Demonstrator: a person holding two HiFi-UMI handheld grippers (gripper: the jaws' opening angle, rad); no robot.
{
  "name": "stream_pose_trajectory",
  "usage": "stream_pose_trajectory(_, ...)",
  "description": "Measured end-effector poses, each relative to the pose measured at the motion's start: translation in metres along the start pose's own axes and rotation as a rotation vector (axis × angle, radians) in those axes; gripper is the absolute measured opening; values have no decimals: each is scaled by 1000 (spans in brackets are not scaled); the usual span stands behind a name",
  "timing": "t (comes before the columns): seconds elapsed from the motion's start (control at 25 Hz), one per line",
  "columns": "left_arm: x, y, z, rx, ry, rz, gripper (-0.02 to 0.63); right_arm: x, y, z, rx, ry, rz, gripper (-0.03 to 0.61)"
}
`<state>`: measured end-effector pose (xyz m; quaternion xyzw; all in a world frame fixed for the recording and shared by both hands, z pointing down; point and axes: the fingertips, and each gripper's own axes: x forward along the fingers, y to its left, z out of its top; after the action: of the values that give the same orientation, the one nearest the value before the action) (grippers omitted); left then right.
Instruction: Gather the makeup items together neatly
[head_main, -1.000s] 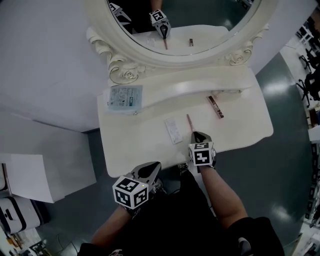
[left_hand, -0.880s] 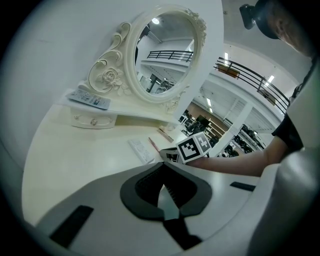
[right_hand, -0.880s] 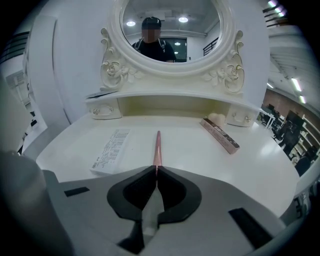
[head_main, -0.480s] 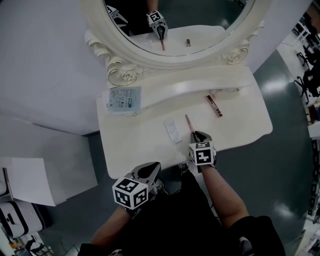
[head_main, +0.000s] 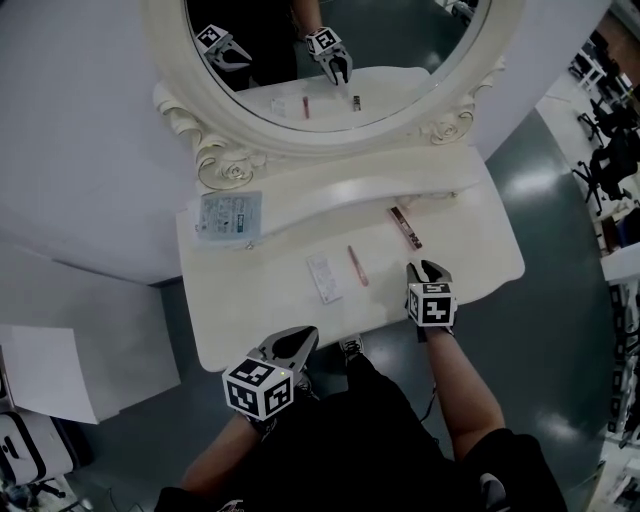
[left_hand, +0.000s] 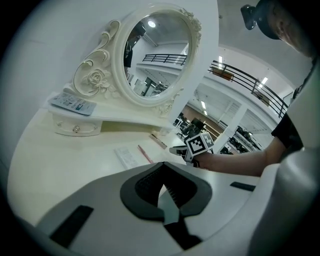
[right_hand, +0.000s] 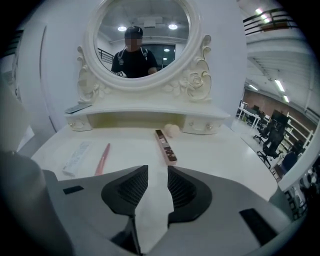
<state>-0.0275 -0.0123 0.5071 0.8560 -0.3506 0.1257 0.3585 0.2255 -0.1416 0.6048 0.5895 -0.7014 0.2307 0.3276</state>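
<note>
OK, status. The right gripper (head_main: 428, 271) sits low over the vanity table (head_main: 480, 265), near its front right edge. Its jaws are opening with nothing between them; only bare tabletop shows in the gap. The left gripper (head_main: 298, 340) hangs at the table's front edge, jaws closed together and empty.

Items:
- The pink makeup pencil (head_main: 357, 265) and the flat white sachet (head_main: 324, 277) lie side by side mid-table, close and roughly parallel.
- The narrow eyeshadow palette (head_main: 405, 227) is the outlier. It lies apart from that pair on the right, nearer the shelf under the mirror (head_main: 330, 60).
- A blue-and-white packet (head_main: 228, 215) sits on that shelf at the far left, well apart from everything else.

Key geometry: the palette lies almost straight ahead of the right gripper. Its long axis runs away from the jaws toward the mirror, only slightly skewed. The jaws part left-right, so they would already straddle its narrow width with no wrist turn. The right gripper is clearly the nearer one, since the left has the pencil and sachet between it and the palette.

My read is that the pair is grouped and the palette and packet are still out. The likely next move is for the right gripper to go forward, pinch across the palette and bring it left beside the pencil. One risk is that the palette is thin and flat, so the pads could skate over it.
</note>
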Motion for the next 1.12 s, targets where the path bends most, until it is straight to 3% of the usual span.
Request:
stream_pose_trajectory(0.12, 10, -2, 4, -7, -2, 13, 9, 14, -31, 8, -18, 16, -6, 133)
stream_pose_trajectory(0.28, 23, 0, 7, -25, -4, 43, 9, 39, -39, 19, -57, 38, 54, 141)
stream_pose_trajectory(0.6, 45, 7, 14, -73, -19, 88, 9, 71, -25, 21, -122, 93, 143, 138)
stream_pose_trajectory(0.68, 49, 7, 15, -79, -21, 92, 9, 73, -22, 19, -130, 105, 146, 109)
stream_pose_trajectory(1.12, 40, 2, 19, -41, -11, 62, 9, 39, 17, 18, -64, 35, 117, 103)
